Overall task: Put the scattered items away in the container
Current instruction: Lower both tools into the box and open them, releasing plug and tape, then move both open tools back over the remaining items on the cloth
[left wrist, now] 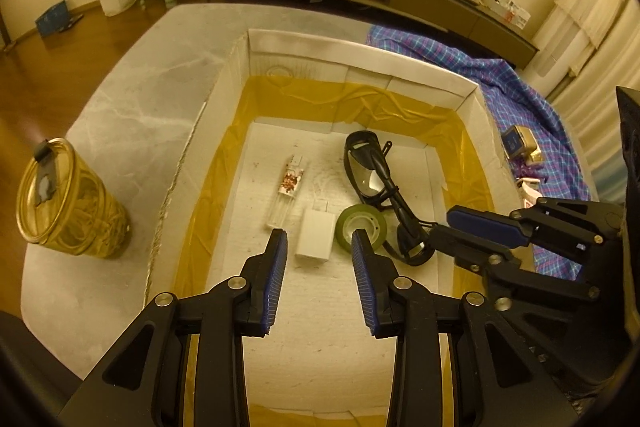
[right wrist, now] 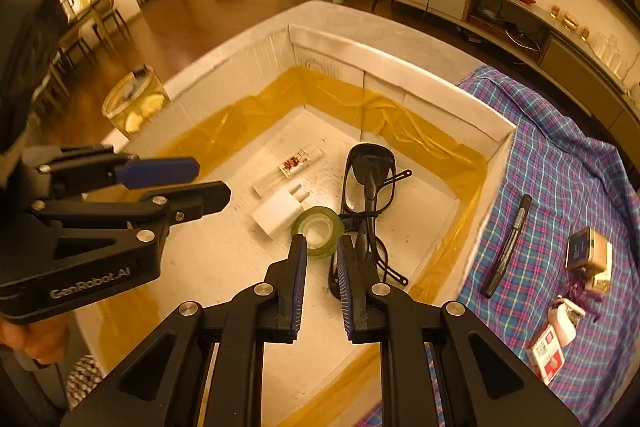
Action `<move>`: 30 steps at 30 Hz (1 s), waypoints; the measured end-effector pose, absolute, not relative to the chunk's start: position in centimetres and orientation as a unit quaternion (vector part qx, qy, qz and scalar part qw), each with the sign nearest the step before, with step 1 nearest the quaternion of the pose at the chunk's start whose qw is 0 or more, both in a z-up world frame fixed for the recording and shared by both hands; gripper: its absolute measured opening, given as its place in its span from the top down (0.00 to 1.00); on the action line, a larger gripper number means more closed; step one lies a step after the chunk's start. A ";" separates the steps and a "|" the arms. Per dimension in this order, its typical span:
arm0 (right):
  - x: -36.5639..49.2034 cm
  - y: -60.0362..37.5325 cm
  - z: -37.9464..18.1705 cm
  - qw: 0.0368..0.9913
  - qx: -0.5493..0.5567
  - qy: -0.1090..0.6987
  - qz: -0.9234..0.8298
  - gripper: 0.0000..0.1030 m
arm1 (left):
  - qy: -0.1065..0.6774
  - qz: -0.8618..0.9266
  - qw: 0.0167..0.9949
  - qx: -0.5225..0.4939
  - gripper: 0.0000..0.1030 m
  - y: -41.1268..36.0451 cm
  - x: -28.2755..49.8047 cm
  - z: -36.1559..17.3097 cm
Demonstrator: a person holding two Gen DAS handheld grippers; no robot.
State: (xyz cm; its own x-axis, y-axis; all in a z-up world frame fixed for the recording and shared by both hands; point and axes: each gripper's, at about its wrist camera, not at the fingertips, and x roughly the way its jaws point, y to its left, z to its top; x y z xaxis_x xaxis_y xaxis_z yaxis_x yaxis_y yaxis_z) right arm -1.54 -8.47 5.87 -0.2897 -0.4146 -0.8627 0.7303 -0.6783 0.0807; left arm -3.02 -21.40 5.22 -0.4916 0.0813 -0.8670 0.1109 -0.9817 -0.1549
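**Both grippers over the box, more items waiting on the cloth**

The left gripper (left wrist: 319, 242) was held with its fingers spread wide and empty above the white box (left wrist: 360, 67), where a charger (left wrist: 315, 239), tape roll (left wrist: 360, 229), sunglasses (left wrist: 366, 167) and a small bottle (left wrist: 289, 189) already lay. The right gripper (right wrist: 322, 253) was narrowly parted, nothing seen gripped. A pen (right wrist: 507, 243) and small cartons (right wrist: 590, 255) were left on the plaid cloth (right wrist: 560, 155) beside the box. The right gripper would best be lifted clear of the wall, opened wider and lowered across the pen's middle.

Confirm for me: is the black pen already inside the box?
No. In the right wrist view the black pen lies on the plaid cloth, outside the box wall.
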 end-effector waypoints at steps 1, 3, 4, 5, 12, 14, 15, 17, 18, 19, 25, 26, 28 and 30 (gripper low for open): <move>-1.4 -8.1 6.2 0.368 0.469 0.159 -0.787 0.83 | 0.094 -0.859 0.009 0.503 0.65 -21.3 -2.8 5.4; -1.1 -7.6 6.6 0.372 0.466 0.147 -0.789 0.83 | 0.093 -0.862 0.012 0.499 0.65 -21.2 -2.3 5.7; -0.8 -7.2 6.9 0.374 0.463 0.141 -0.791 0.83 | 0.093 -0.863 0.013 0.497 0.65 -21.1 -2.1 5.8; -0.7 -6.9 7.0 0.375 0.461 0.137 -0.793 0.83 | 0.094 -0.863 0.013 0.496 0.65 -21.1 -1.8 6.0; 0.5 -4.1 8.8 0.385 0.430 0.097 -0.811 0.83 | 0.089 -0.877 0.015 0.472 0.65 -20.0 0.1 8.0; 0.8 -3.2 9.2 0.388 0.422 0.084 -0.815 0.83 | 0.088 -0.882 0.016 0.463 0.65 -19.6 0.6 8.7; 1.0 -2.8 9.4 0.391 0.418 0.077 -0.816 0.83 | 0.089 -0.885 0.014 0.457 0.65 -19.4 0.9 9.1; 1.4 -1.9 9.7 0.396 0.410 0.066 -0.819 0.83 | 0.093 -0.892 0.014 0.443 0.65 -19.1 1.6 9.8; 1.6 -1.5 10.0 0.399 0.406 0.062 -0.820 0.83 | 0.096 -0.896 0.012 0.434 0.65 -18.9 1.9 10.1; 1.9 -1.2 10.1 0.402 0.402 0.058 -0.821 0.83 | 0.100 -0.898 0.010 0.428 0.65 -18.8 2.3 10.4; 3.0 0.7 10.8 0.415 0.384 0.041 -0.824 0.83 | 0.097 -0.910 0.014 0.403 0.65 -17.2 3.8 11.3; 3.1 1.0 11.0 0.416 0.383 0.039 -0.824 0.83 | 0.096 -0.911 0.012 0.401 0.65 -16.8 4.0 11.4; 3.3 1.8 11.2 0.416 0.379 0.034 -0.826 0.83 | 0.092 -0.913 0.012 0.398 0.65 -16.2 4.3 11.6; 3.4 2.6 11.3 0.416 0.376 0.029 -0.828 0.83 | 0.089 -0.915 0.011 0.394 0.65 -15.4 4.5 11.7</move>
